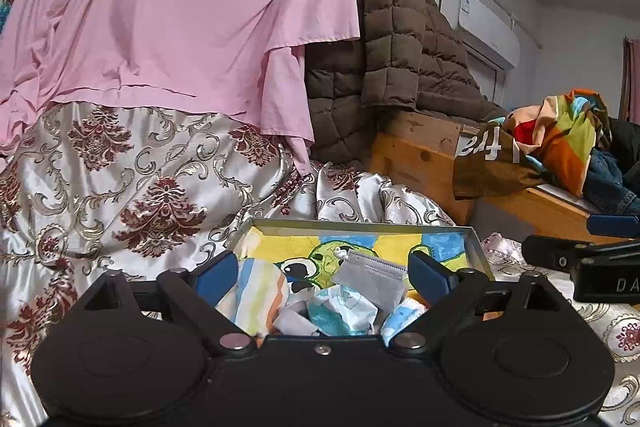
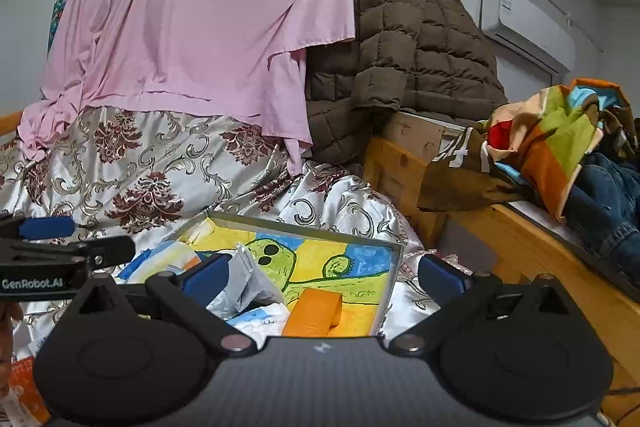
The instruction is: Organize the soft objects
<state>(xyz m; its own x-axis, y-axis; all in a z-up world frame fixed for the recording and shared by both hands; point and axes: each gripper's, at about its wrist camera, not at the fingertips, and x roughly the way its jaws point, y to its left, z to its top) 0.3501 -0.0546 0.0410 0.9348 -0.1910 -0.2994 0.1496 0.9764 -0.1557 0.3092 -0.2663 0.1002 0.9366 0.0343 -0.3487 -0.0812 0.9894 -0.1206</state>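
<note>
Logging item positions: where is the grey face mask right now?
The grey face mask lies inside the metal tray, on the cartoon drawing, among small soft packets, between the open left tool's fingers.

Right gripper point(image 2: 322, 277) wide open above a shallow box point(image 2: 394, 269) with cartoon print inside. In the box: grey mask point(image 2: 250, 283) touching the left finger, orange block point(image 2: 314, 313), striped pouch point(image 2: 168, 261). Left gripper point(image 2: 48, 231) at far left, side-on. Behind, pink sheet point(image 2: 208, 19) over patterned satin cover point(image 2: 140, 163).

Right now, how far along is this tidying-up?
Partly done, it seems: the tray already holds a striped cloth, a grey mask and an orange piece. Nothing is in hand; the left gripper and right gripper are open. The colourful clothes still lie heaped.
</note>
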